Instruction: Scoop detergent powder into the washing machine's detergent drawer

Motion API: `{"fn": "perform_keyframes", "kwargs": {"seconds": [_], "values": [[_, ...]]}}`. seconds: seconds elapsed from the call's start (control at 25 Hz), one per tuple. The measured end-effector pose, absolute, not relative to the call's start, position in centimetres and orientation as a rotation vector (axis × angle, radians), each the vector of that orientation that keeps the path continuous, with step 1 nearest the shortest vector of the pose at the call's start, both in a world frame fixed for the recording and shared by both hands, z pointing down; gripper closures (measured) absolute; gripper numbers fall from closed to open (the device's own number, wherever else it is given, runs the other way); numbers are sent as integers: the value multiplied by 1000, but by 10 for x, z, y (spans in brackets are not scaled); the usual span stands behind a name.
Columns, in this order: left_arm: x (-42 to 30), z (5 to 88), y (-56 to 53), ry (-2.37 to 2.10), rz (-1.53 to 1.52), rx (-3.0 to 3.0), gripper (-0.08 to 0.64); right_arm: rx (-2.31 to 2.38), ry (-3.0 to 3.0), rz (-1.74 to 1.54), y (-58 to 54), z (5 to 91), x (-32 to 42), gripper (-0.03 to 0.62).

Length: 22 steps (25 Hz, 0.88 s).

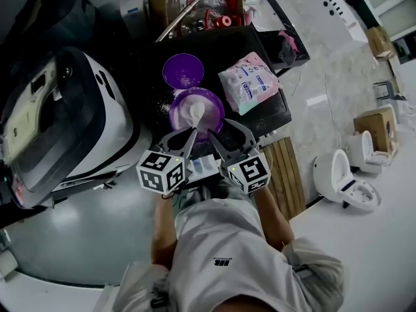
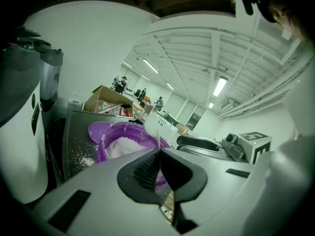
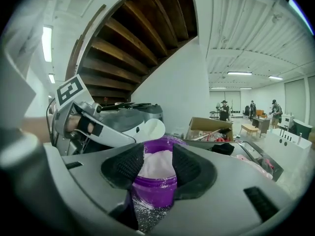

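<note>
A purple tub point(image 1: 209, 101) of white detergent powder stands on a black table point(image 1: 263, 117), with its purple lid point(image 1: 182, 70) lying just behind it. My left gripper point(image 1: 190, 132) is shut on the handle of a white scoop point(image 1: 197, 114), whose bowl hangs over the powder. In the left gripper view the jaws point(image 2: 160, 154) pinch the thin handle and the scoop point(image 2: 151, 124) rises over the tub point(image 2: 106, 142). My right gripper point(image 1: 227, 135) is open at the tub's near right side. In its own view the tub point(image 3: 155, 183) shows just beyond its parted pads point(image 3: 157, 157), and the scoop point(image 3: 150, 129) is above.
A white and black washing machine point(image 1: 65, 122) stands to the left of the table. A pink and blue detergent bag point(image 1: 250, 82) lies right of the tub. Spilled powder point(image 2: 81, 159) dots the table. A cardboard box point(image 1: 195, 5) sits behind, a wooden pallet point(image 1: 286, 174) and toilets point(image 1: 344, 174) to the right.
</note>
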<state>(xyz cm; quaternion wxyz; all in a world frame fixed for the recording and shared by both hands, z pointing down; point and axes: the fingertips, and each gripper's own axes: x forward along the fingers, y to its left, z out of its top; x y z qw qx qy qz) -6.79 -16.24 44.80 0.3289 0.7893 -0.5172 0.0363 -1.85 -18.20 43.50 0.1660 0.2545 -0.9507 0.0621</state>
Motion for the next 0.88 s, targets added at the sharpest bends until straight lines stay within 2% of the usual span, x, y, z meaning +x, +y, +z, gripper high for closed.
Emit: {"fn": "perform_keyframes", "kwargs": {"seconds": [0.88], "values": [[-66,444,-97,-1555,-3,1939,545,552,-2775,128,-128,430,-8,413]]}}
